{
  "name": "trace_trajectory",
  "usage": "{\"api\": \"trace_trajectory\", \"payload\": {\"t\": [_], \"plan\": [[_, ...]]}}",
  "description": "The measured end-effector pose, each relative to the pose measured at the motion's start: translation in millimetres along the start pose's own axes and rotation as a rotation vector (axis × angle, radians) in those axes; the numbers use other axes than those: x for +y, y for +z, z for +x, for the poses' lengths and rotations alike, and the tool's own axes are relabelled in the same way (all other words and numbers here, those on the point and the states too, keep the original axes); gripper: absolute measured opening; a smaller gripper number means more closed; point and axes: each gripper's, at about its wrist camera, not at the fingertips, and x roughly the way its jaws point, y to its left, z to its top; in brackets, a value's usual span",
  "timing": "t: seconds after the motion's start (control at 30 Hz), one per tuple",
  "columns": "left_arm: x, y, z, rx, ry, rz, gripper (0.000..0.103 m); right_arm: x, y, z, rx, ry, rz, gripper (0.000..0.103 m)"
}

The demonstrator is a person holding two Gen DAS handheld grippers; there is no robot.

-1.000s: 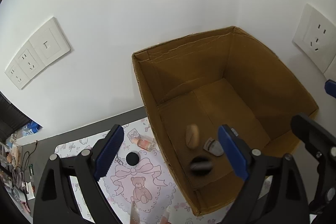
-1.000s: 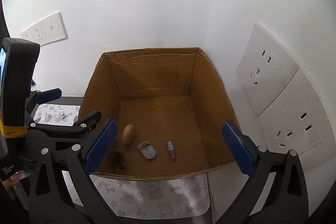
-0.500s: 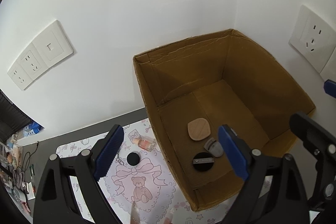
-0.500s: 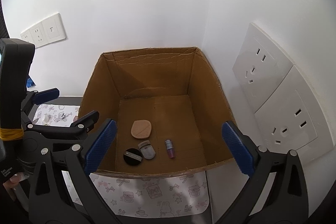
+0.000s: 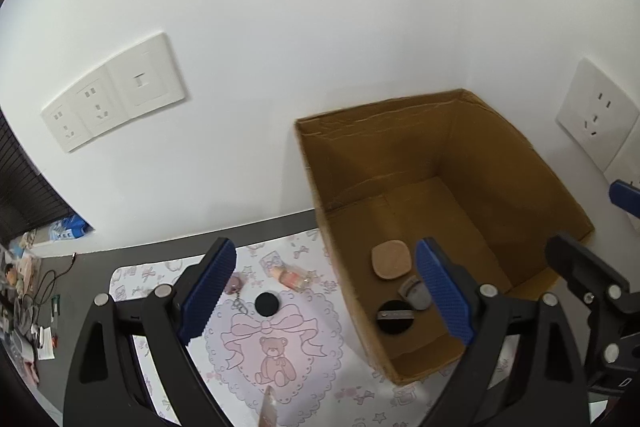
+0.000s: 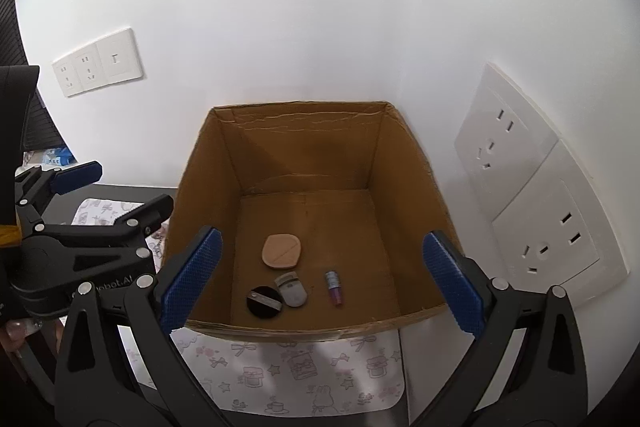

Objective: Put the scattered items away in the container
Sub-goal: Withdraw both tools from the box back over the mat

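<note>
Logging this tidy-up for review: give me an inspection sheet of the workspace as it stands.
Surface: dark table with a printed bear mat.
Job's things: cardboard box holds a tan puff, black round case, grey clamshell piece, small purple tube. On the mat: black cap, pink bottle, keychain charm.
Clutter: oddments at far left.
Grippers: left gripper open, empty; right gripper open, empty.
Cables: thin wire.
Surroundings: white walls, wall sockets.

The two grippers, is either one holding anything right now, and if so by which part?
Nothing is held. The left gripper and the right gripper both stand open with nothing between their pads, poised above the cardboard box.
</note>
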Motion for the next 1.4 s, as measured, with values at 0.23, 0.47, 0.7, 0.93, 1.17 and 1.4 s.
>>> {"api": "trace_trajectory", "payload": {"t": [0.23, 0.47, 0.7, 0.93, 1.17, 1.4], "plan": [[25.6, -10.1, -4.2, 0.012, 0.042, -0.029, 0.090, 18.3, 1.1, -3.0, -0.013, 0.036, -0.024, 0.102], [59.0, -23.6, -14.5, 0.017, 0.084, -0.061, 0.091, 48.6, 0.7, -8.1, -0.028, 0.069, -0.068, 0.102], [92.7, -40.8, -25.2, 0.013, 0.110, -0.087, 0.090, 84.2, -5.3, -15.1, -0.037, 0.097, -0.104, 0.102], [136.8, -64.6, -31.0, 0.025, 0.127, -0.118, 0.090, 128.2, -12.3, -20.8, -0.039, 0.111, -0.138, 0.102], [179.7, -81.8, -35.7, 0.031, 0.144, -0.109, 0.090, 170.9, -24.2, -22.0, -0.035, 0.114, -0.143, 0.102], [221.6, -96.0, -33.7, 0.033, 0.149, -0.112, 0.091, 209.6, -37.7, -21.8, -0.032, 0.104, -0.126, 0.102]]}}
